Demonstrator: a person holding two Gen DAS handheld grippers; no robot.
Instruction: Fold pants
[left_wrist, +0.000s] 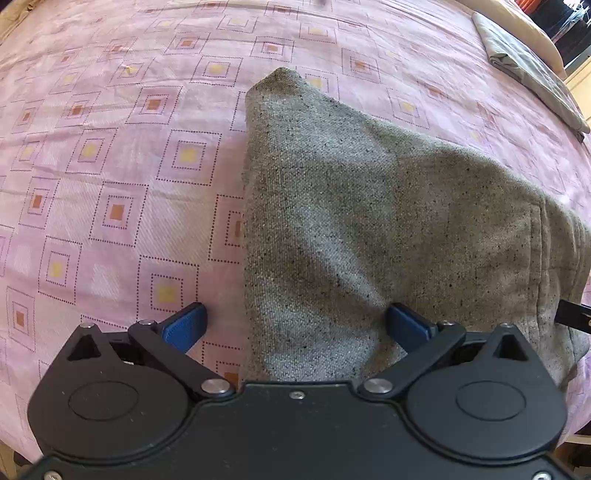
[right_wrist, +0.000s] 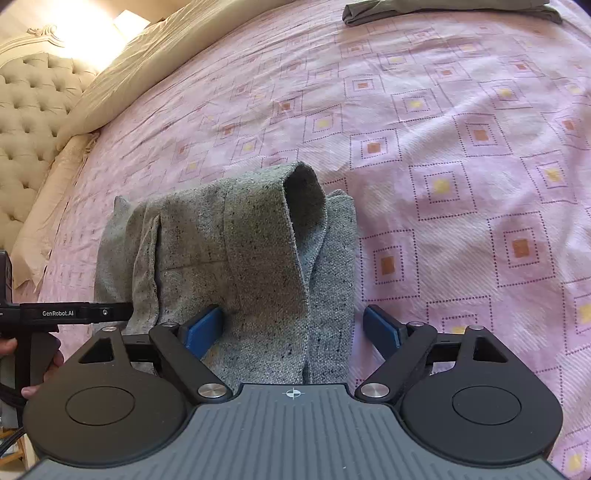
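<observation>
Grey pants (left_wrist: 332, 206) folded mid-bedspread (left_wrist: 110, 147), pink cloth bare all round.

Home bedroom, pink patterned bedspread (right_wrist: 461, 110), tufted headboard (right_wrist: 26, 110), beige pillow (right_wrist: 147, 62)

We hold both tools pointed steeply downward. Our left tool (left_wrist: 295, 325) has its blue pads (left_wrist: 184, 326) spread wide apart, and our right tool (right_wrist: 293, 328) is equally wide, gripping nothing.

Pink patterned bedspread (right_wrist: 461, 155), beige tufted headboard (right_wrist: 26, 122), bright sunlight.
</observation>
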